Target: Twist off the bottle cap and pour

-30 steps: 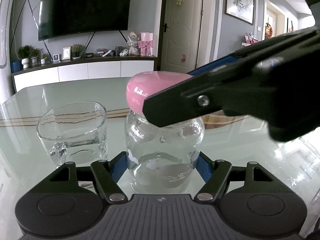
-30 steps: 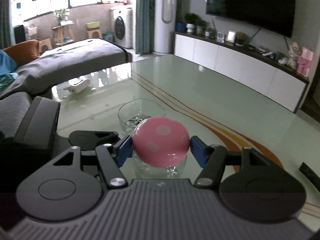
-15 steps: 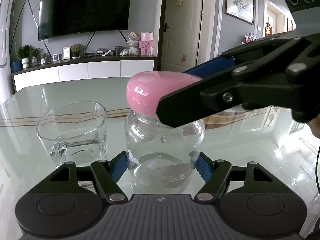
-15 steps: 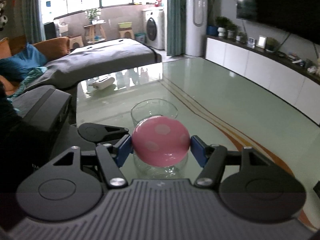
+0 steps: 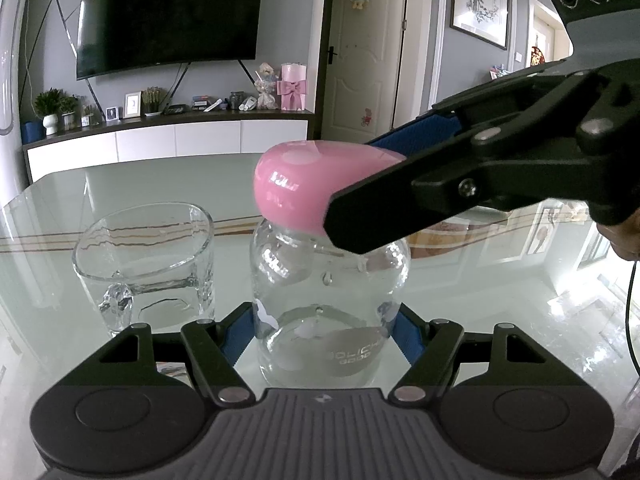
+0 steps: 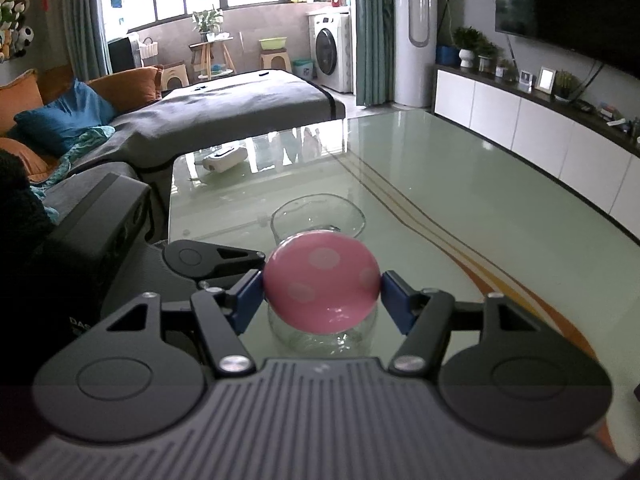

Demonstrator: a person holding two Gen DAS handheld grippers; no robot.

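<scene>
The clear bottle [image 5: 328,300] stands upright on the glass counter [image 5: 480,312], its body clamped by the left tool [image 5: 326,328], while the right tool [image 6: 322,294] is closed on the pink cap [image 6: 321,282]. Unscrewing should go best with the twist kept level and the bottle pinned firmly. 1 empty glass [image 5: 146,264] sits just beside the bottle; the counter's far side offers free room.
</scene>
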